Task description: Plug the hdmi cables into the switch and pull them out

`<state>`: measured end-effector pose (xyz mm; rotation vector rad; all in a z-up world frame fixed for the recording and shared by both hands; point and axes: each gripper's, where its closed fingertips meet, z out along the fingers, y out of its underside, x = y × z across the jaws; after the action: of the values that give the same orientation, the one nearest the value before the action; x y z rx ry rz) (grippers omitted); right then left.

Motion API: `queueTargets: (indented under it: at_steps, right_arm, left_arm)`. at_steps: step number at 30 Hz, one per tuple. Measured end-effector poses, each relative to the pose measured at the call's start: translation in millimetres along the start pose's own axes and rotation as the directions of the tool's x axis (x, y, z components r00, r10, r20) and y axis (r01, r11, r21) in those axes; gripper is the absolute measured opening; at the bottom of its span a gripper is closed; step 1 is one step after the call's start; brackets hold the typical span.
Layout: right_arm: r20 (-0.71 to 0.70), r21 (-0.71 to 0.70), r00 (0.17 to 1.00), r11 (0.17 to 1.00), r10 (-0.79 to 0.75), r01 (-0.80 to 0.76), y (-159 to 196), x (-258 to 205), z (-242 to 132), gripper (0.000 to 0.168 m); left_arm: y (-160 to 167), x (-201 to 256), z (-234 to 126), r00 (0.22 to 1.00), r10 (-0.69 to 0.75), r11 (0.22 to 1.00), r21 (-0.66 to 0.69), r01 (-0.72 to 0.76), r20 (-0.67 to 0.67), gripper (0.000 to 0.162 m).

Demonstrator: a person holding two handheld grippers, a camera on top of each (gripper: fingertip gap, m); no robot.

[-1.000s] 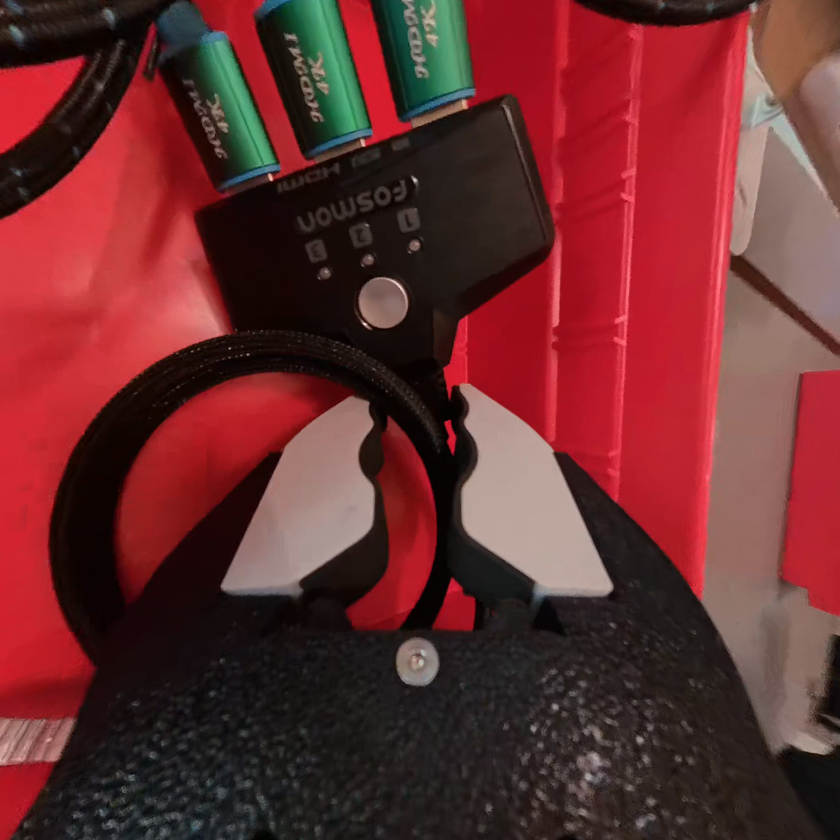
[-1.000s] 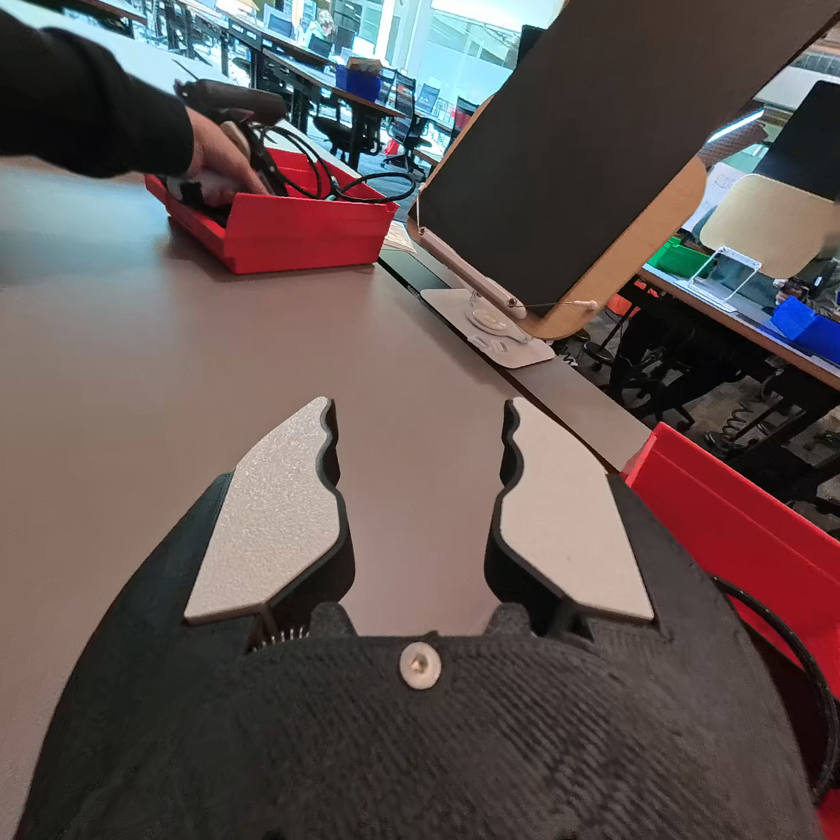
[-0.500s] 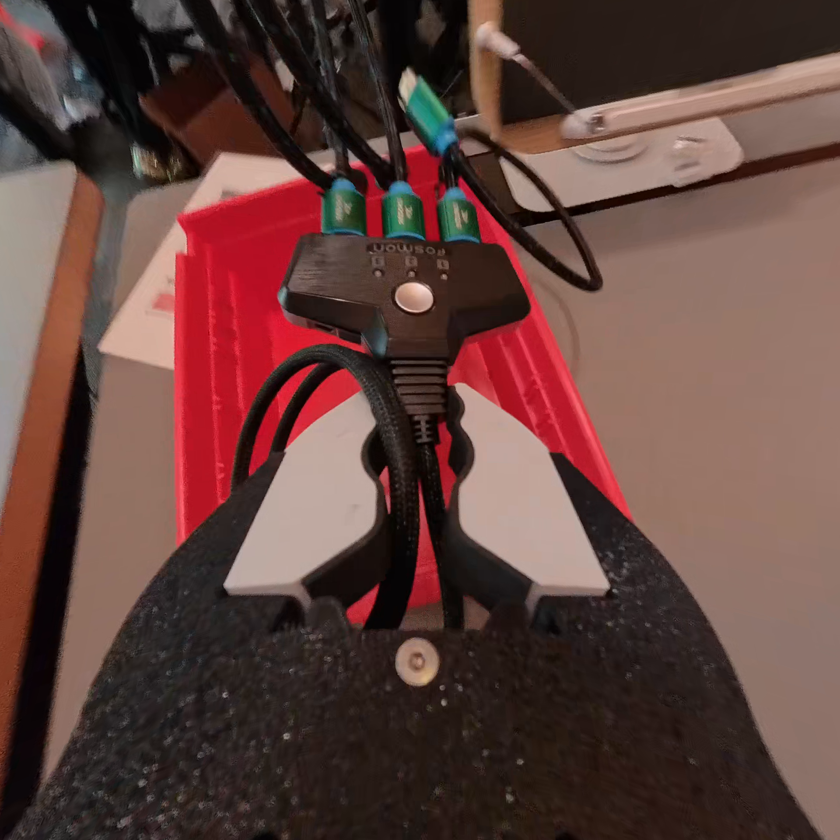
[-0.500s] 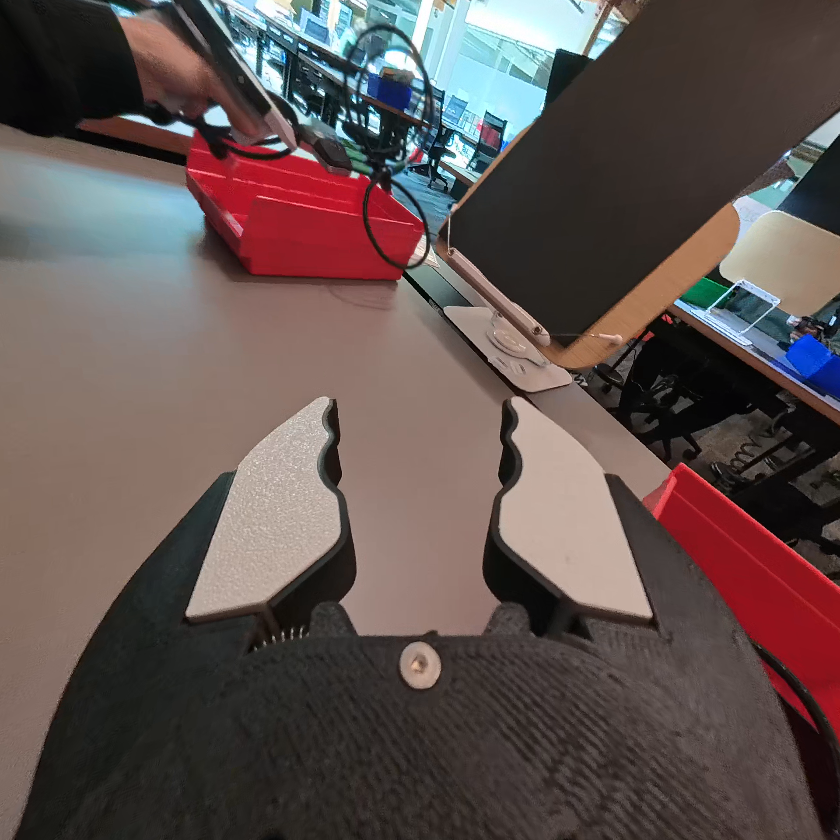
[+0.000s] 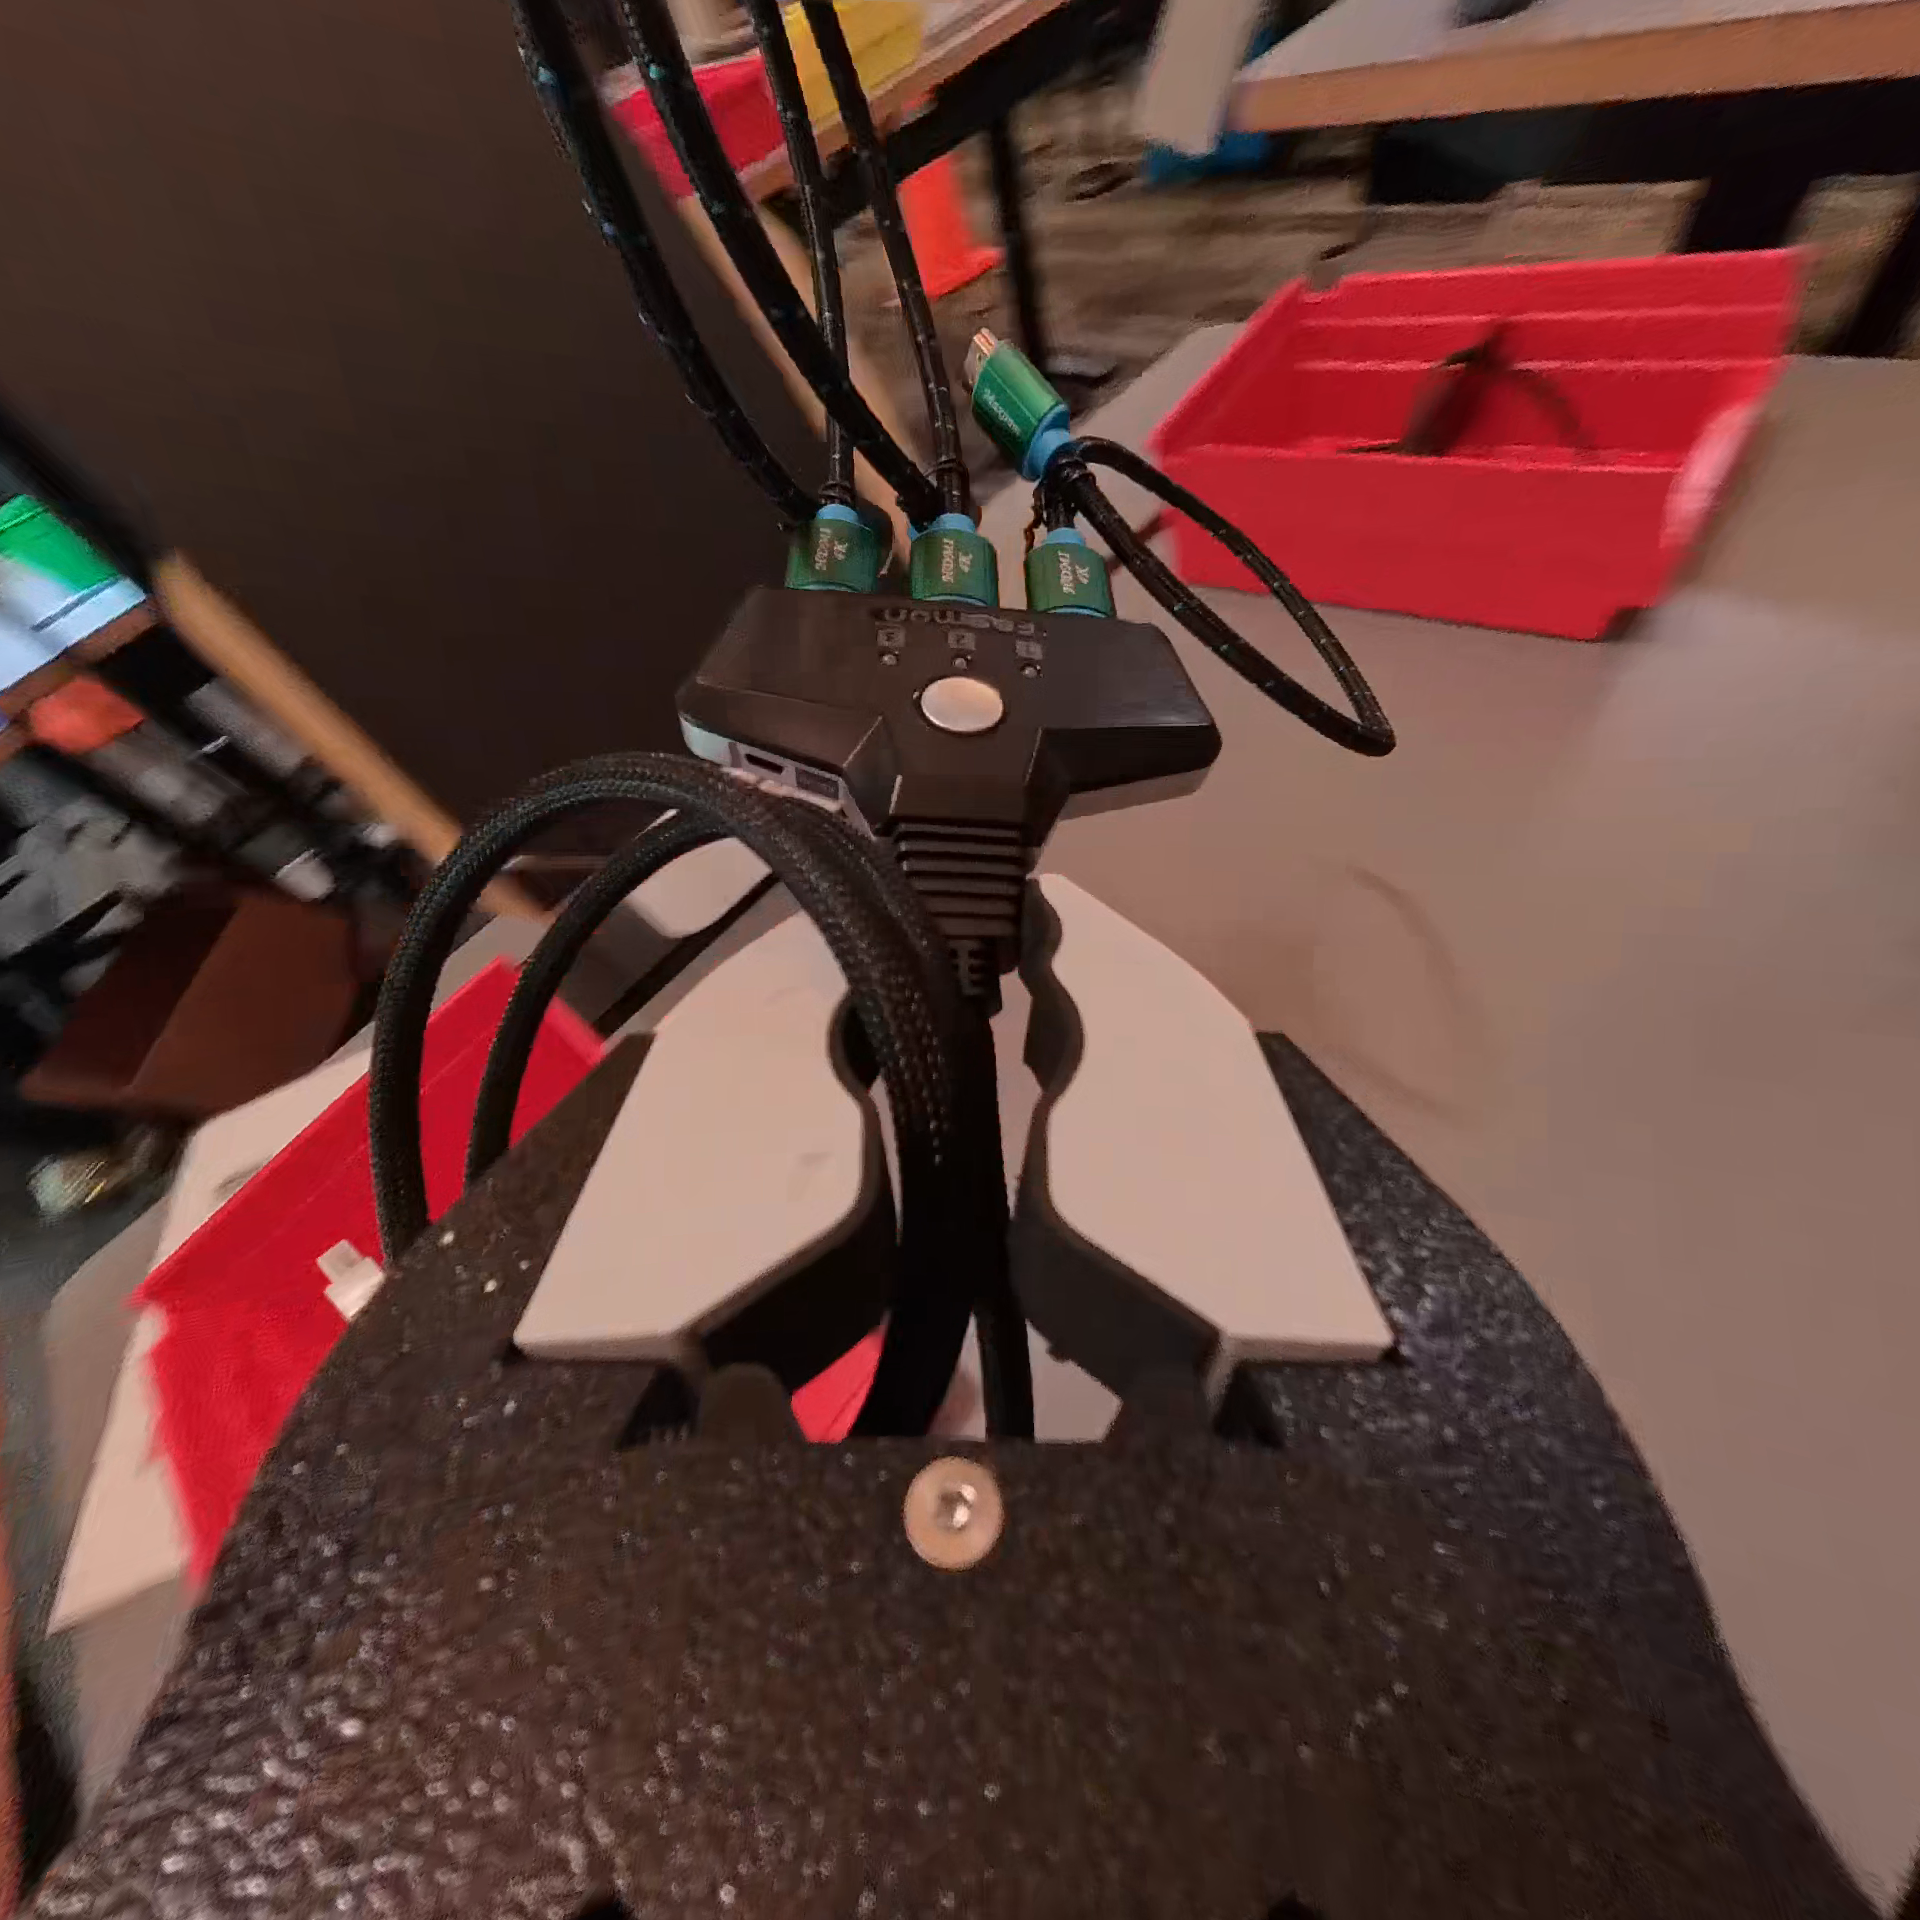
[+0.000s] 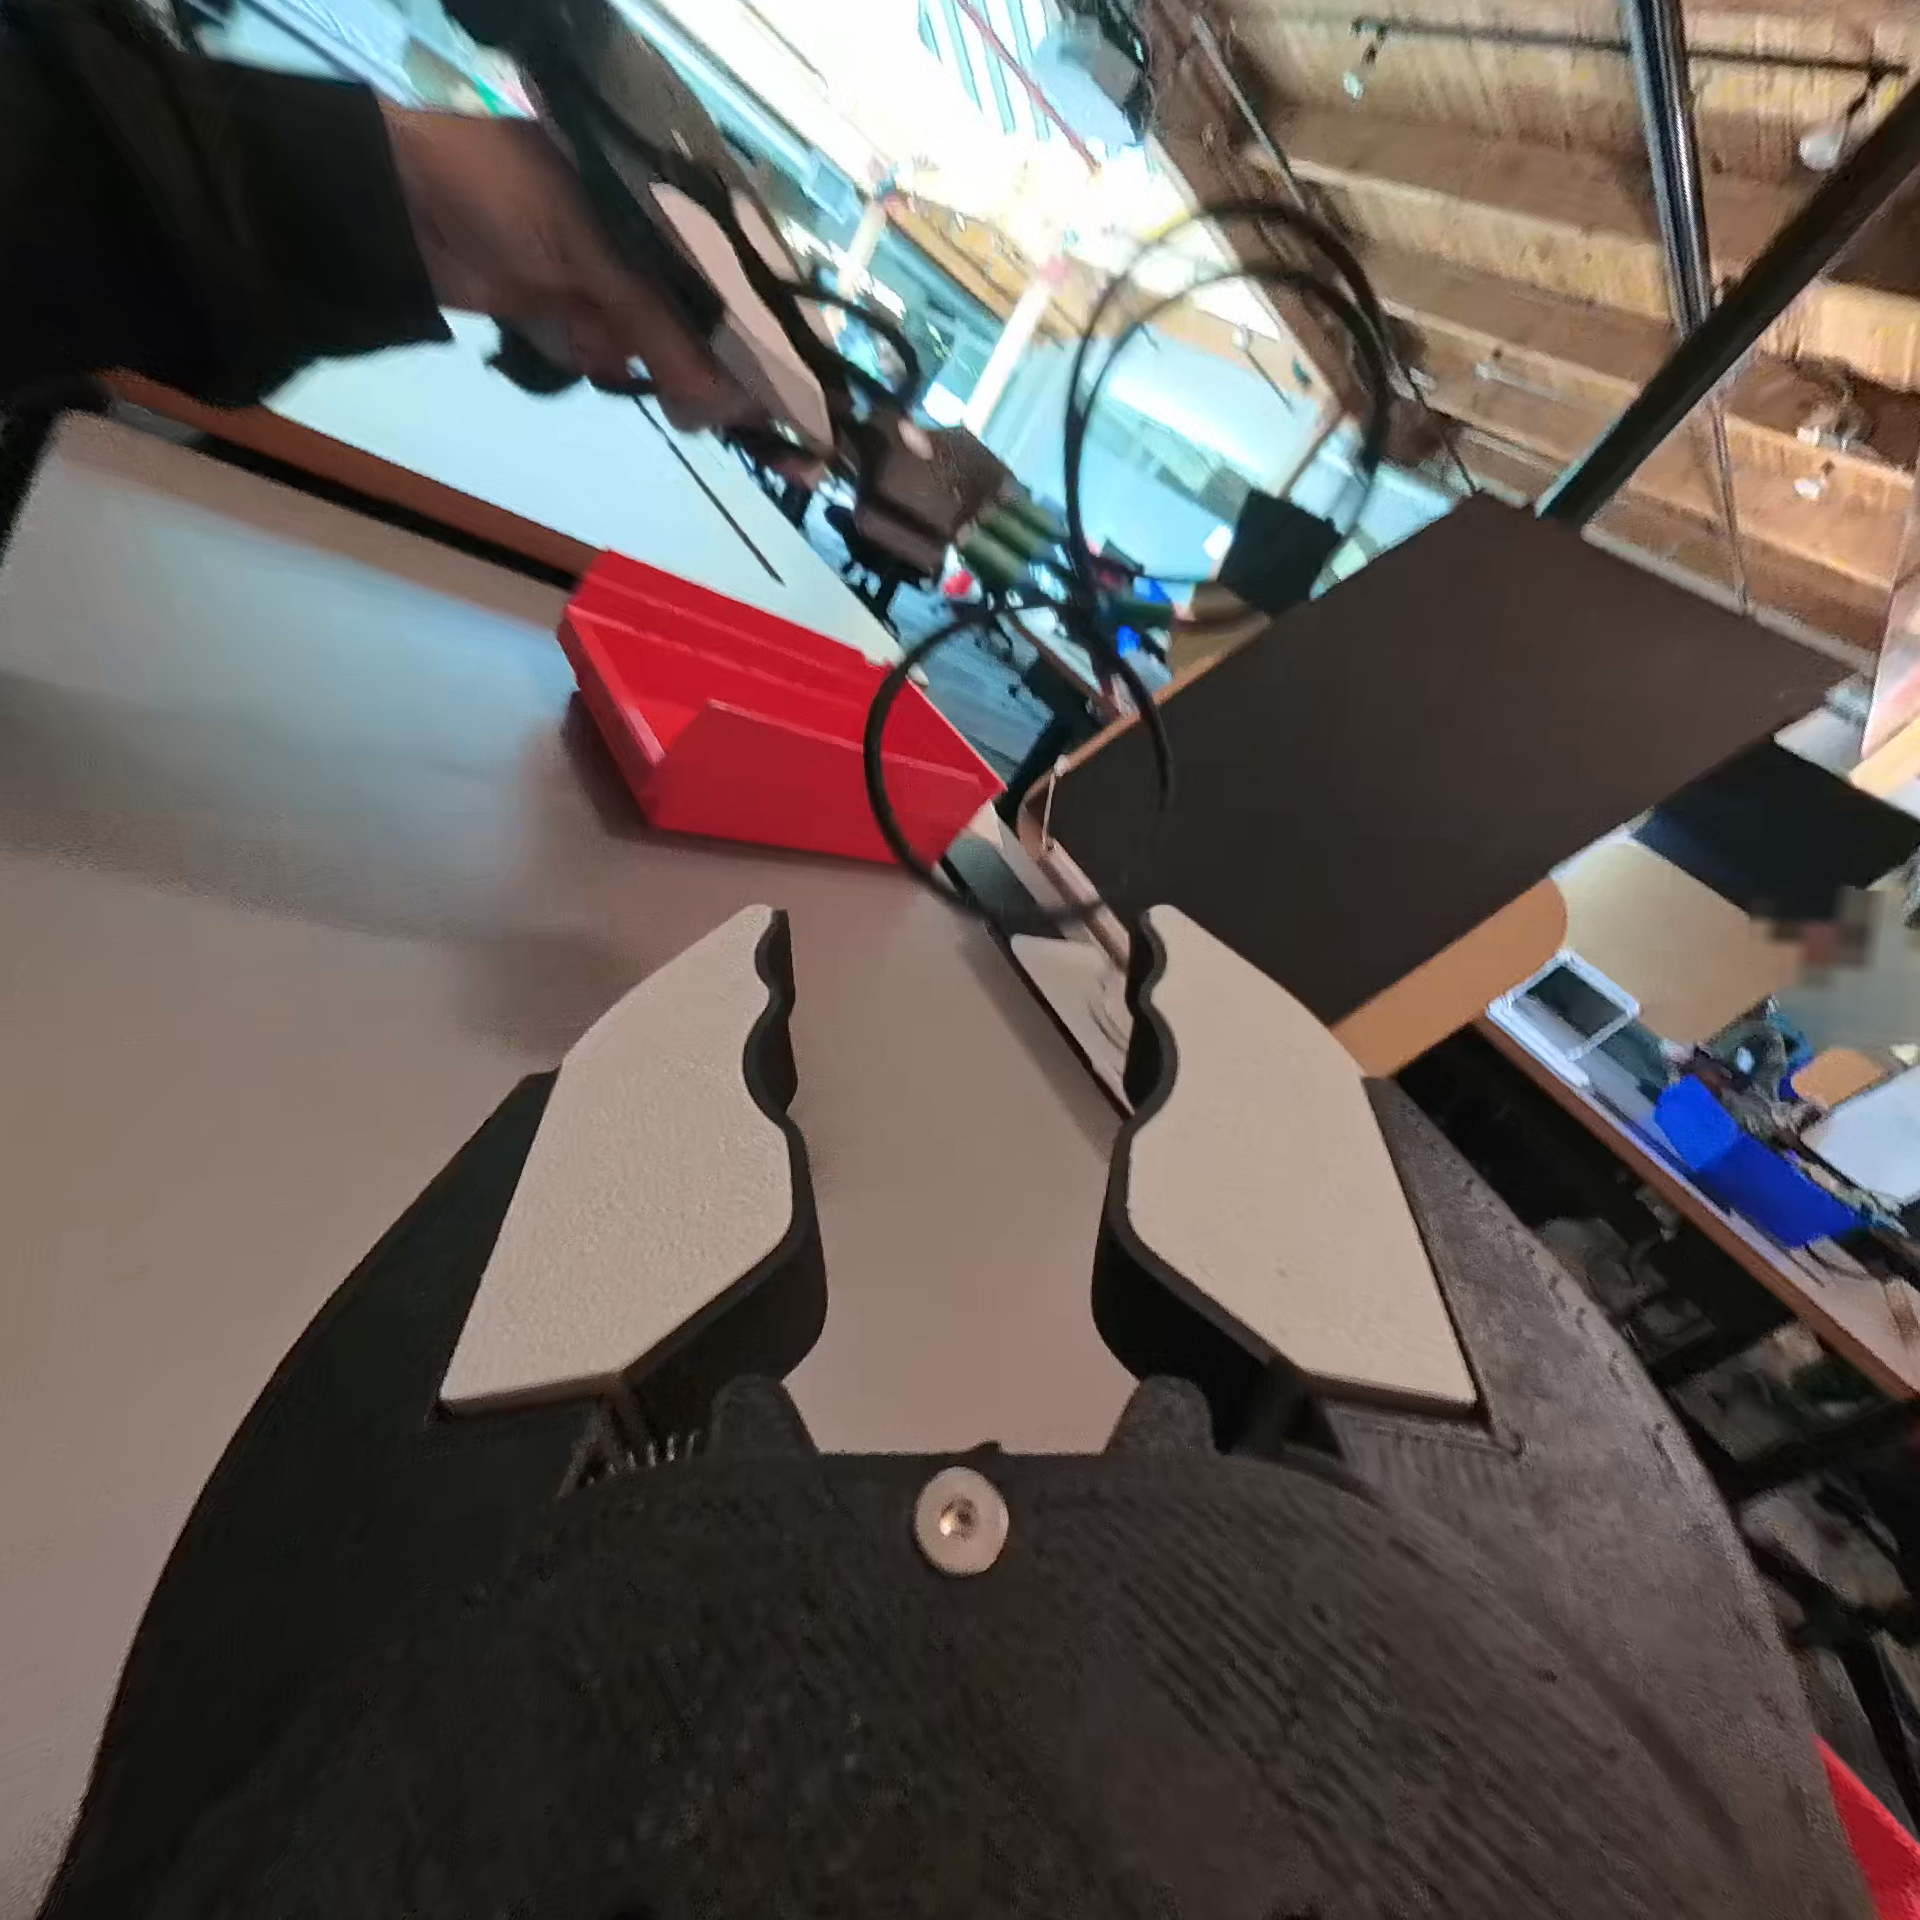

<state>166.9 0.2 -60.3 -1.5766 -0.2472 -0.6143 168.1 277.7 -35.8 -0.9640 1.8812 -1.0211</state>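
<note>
Left gripper (image 5: 940, 940) closed down on the black braided tail cable (image 5: 935, 1122) and ribbed strain relief of the black T-shaped HDMI switch (image 5: 951, 707), grey-faced fingers (image 5: 727, 1164) pinching from both sides with only the cable's width between them. Switch held up in the air, clear of the grey tabletop (image 5: 1558, 935), round silver button facing the camera. Three green metal-shelled HDMI plugs (image 5: 945, 566) seated side by side in the far edge of the switch, black braided leads rising out of the top of the view. A fourth, loose green plug (image 5: 1013, 400) hanging free just above and right of them, its lead looping beside the switch. Tail cable curling in a loop to the left of the fingers. Red plastic bin (image 5: 1455, 499) on the table beyond, another red bin (image 5: 343, 1195) low on the left.

Right gripper (image 6: 961, 935) spread wide, nothing between its grey fingers (image 6: 644, 1174), poised over bare tabletop. Far off in that view, blurred: a hand (image 6: 540, 270) in a dark sleeve carrying the other gripper and dangling cables above the red bin.
</note>
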Motion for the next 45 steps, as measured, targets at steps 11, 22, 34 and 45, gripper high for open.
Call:
queueTargets:
  at_steps: [11, 22, 34, 45]
  right_arm:
    - [0.191, -0.109, 0.976, 0.986, -0.107, 0.129, -1.9, -24.0, -27.3, 0.035]
    - [0.322, -0.315, 0.939, 0.922, -0.12, 0.226, 57.9, -37.1, -23.9, 0.018]
    - [0.441, -0.398, 0.894, 0.874, -0.084, 0.278, 102.2, -54.2, -17.1, 0.017]
    - [0.523, -0.385, 0.843, 0.848, -0.124, 0.364, 110.8, -68.8, -15.7, 0.009]
  left_arm:
    - [-11.0, 169.0, 59.6, 0.868, 0.096, 0.991, 0.125, -0.04, -0.487, 0.022]
    - [6.7, 205.4, 82.4, 0.799, 0.231, 0.965, 0.233, -0.117, -0.555, 0.022]
    - [39.8, 204.6, 94.4, 0.75, 0.273, 0.96, 0.219, -0.173, -0.603, 0.022]
    - [38.6, 209.3, 90.8, 0.726, 0.291, 0.951, 0.269, -0.15, -0.624, 0.022]
